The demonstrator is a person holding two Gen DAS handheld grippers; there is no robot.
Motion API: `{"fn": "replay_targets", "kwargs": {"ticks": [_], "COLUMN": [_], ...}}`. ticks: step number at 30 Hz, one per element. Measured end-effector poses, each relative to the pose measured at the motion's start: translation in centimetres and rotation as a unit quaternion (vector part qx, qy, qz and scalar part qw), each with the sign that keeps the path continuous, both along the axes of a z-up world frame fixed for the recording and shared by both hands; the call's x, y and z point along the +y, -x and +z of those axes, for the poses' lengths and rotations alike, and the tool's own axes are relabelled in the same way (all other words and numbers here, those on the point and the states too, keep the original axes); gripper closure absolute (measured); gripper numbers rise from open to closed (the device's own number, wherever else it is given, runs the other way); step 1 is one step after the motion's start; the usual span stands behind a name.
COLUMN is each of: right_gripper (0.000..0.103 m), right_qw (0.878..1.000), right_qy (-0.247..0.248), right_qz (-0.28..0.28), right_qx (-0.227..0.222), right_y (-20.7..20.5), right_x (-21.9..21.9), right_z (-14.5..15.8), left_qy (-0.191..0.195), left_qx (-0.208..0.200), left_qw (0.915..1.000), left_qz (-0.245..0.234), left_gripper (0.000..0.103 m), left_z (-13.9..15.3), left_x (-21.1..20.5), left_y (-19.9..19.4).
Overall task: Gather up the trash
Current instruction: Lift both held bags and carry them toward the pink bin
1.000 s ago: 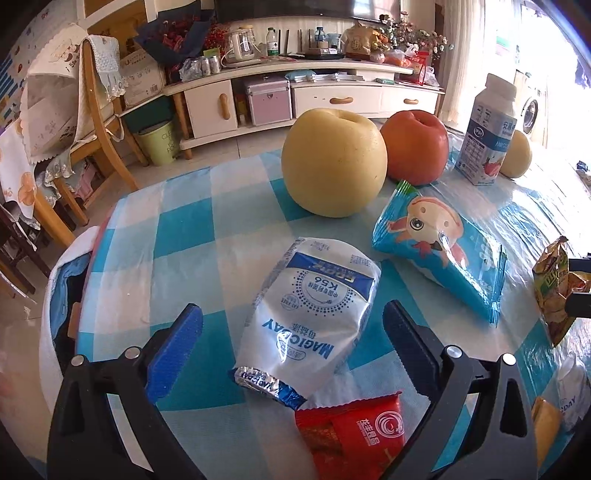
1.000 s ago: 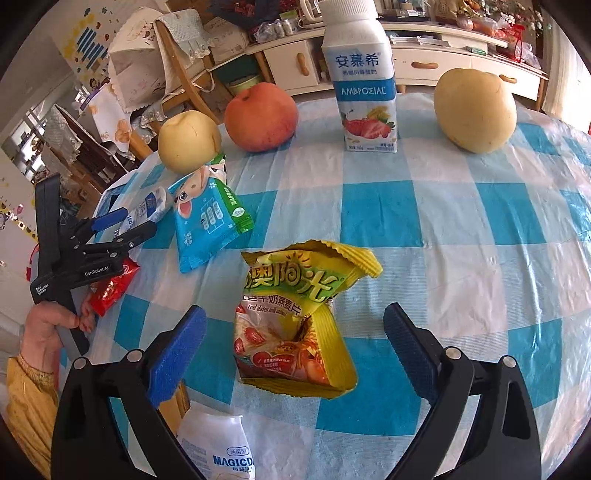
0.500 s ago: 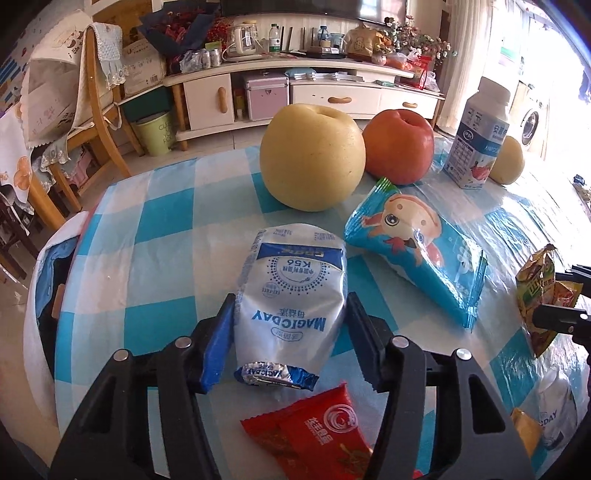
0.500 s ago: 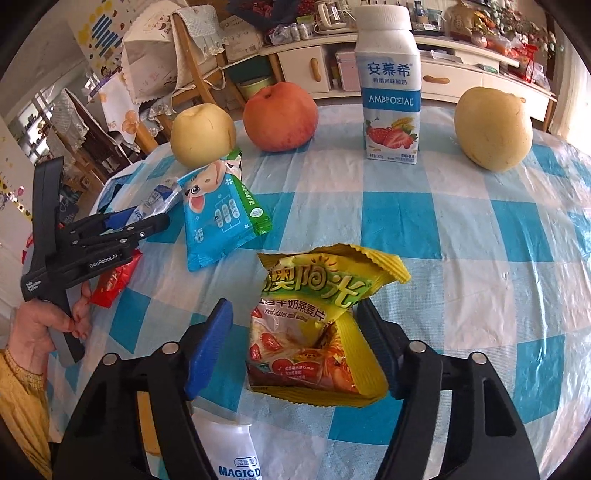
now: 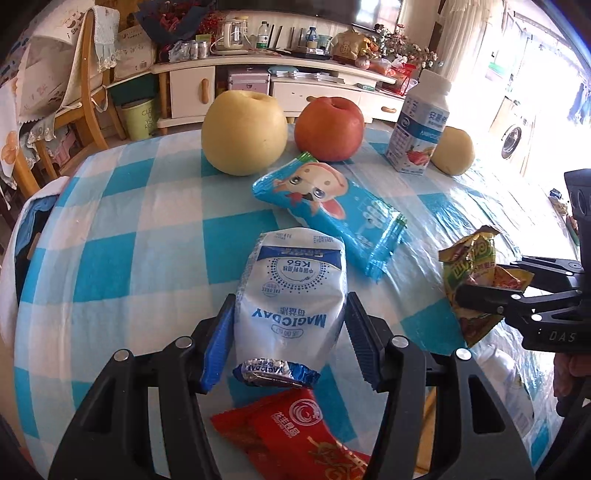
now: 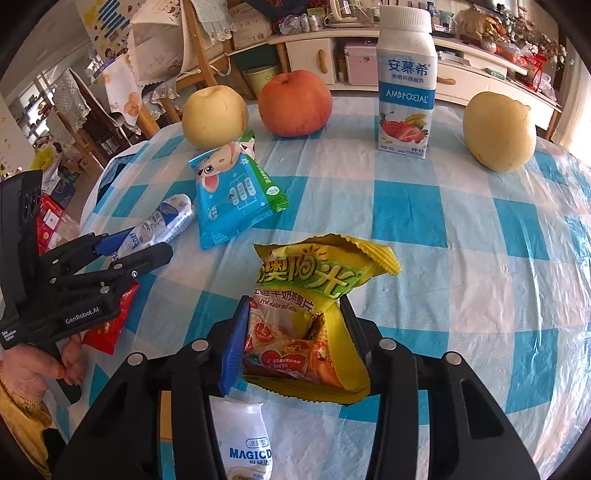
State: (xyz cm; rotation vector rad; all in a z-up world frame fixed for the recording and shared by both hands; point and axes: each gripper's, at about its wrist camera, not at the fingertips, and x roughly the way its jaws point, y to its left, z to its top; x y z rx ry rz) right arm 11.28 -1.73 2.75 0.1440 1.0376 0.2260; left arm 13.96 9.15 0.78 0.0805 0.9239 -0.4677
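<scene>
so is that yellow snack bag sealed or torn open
Torn open. The yellow snack bag has a ragged, flared top edge and a dark gap splitting its front, seen from the right wrist. Whether anything is left inside cannot be told.

Red wrapper (image 5: 295, 432): its near end runs off the bottom edge of the left wrist view; in the right wrist view the left hand-held gripper (image 6: 144, 251) covers most of it.
White pouch (image 6: 243, 439): the lower part is cut off by the bottom edge and the right hand-held gripper (image 6: 295, 332) hides its sides.
Far pear (image 5: 452, 149): the milk bottle (image 5: 419, 125) covers its left side.
Yellow snack bag (image 5: 476, 280): its middle is behind a dark finger of the right hand-held gripper.
Hand (image 6: 33, 369): cut off by the left edge.
Shelf items (image 5: 258, 33): too small to name.
Window side (image 5: 546, 66): washed out by glare.
</scene>
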Motion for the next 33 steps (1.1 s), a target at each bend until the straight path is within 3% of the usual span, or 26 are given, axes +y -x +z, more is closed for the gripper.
{"fn": "replay_targets", "kwargs": {"ticks": [13,27,33], "right_gripper": [0.069,0.070,0.070], "right_qw": [0.999,0.996,0.995], "right_qy": [-0.010,-0.021,-0.029], "right_qz": [0.017,0.044,0.049], "right_qx": [-0.033,-0.071,-0.077], "right_y": [2.3,5.5,7.2], "right_x": [0.6,2.9,3.9], "right_z": [2.7,5.3,5.7], "left_qy": [0.073,0.138,0.147], "left_qx": [0.001,-0.015,-0.019], "left_qw": [0.9966,0.9856,0.9825], "left_qz": [0.039,0.096,0.113], "left_gripper": [0.044,0.044,0.044], "left_z": [1.6,3.8,4.2], "left_x": [0.6,4.8,6.1], "left_y": [5.4,11.0,13.1]}}
